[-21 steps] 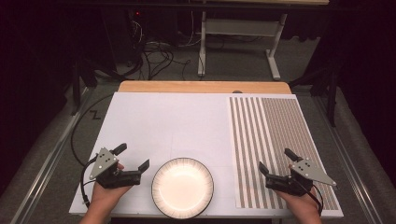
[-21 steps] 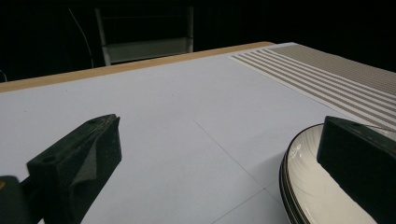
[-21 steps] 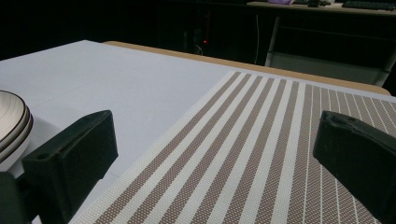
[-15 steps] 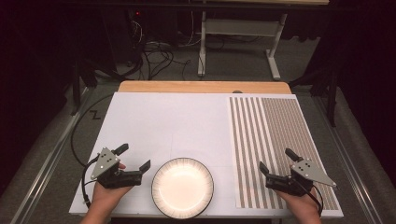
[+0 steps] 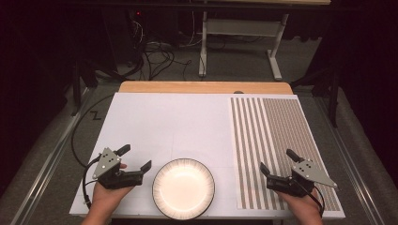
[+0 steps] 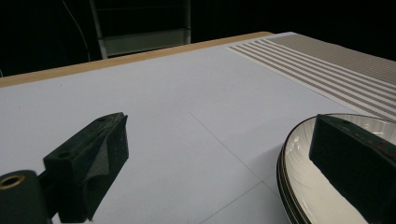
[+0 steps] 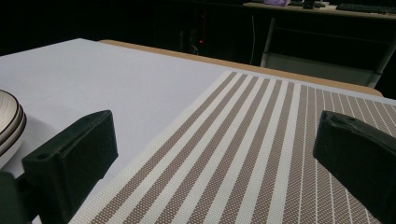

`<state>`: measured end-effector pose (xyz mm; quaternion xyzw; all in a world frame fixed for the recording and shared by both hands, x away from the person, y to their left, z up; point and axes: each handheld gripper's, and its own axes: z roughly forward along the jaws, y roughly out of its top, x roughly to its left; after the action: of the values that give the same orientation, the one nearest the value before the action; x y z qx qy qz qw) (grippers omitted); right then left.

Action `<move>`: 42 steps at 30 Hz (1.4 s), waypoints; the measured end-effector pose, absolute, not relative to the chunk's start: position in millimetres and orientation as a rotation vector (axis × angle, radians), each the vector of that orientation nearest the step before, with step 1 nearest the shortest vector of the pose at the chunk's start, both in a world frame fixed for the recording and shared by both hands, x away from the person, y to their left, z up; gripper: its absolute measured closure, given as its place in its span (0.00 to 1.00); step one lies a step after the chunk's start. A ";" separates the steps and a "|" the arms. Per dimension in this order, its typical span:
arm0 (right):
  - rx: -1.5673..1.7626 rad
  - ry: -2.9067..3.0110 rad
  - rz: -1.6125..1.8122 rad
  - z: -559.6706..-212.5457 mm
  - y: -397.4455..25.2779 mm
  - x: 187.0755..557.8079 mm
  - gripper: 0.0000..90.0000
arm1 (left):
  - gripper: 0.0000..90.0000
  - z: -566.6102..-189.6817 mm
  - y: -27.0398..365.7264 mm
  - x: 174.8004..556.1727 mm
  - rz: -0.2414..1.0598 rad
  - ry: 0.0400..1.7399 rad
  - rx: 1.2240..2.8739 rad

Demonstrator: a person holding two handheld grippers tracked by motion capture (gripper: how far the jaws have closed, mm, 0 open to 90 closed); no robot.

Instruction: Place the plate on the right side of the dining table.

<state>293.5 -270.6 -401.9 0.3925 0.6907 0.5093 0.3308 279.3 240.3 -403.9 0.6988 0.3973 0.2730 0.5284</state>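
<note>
Gaping wide with nothing held, the left gripper's (image 5: 137,158) fingers (image 6: 88,161) sit just left of the plate (image 5: 183,188) at the counter's (image 5: 178,117) near edge. Right gripper (image 5: 278,162), fingers (image 7: 74,161) likewise spread, rests over the striped mat (image 5: 277,140).

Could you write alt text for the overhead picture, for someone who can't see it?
A round white plate with a dark rim sits at the near edge of a white-covered table, between two hand-held black grippers, the left gripper and the right gripper, both open and empty. A brown-and-cream striped placemat covers the table's right side.
</note>
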 end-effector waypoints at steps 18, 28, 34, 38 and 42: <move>1.011 1.820 1.333 -395.4 -263.0 290.1 0.05 | 0.07 -401.6 239.9 277.6 0.623 0.934 1.666; 0.948 1.876 1.358 -392.6 -246.9 290.1 0.01 | 0.05 -400.5 237.5 276.1 0.621 0.917 1.672; 0.917 1.910 1.384 -390.5 -237.0 290.7 0.01 | 0.05 -400.9 237.3 275.9 0.626 0.918 1.673; 0.893 1.938 1.378 -388.4 -227.2 291.6 0.02 | 0.05 -401.4 237.0 275.9 0.624 0.919 1.676; 0.868 1.966 1.388 -387.1 -213.4 293.9 0.02 | 0.05 -401.7 236.3 275.6 0.626 0.914 1.681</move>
<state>293.9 -213.4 -387.1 0.3249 0.7361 0.5195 0.2876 275.6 236.3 -401.7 0.7056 0.3838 0.2629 0.5346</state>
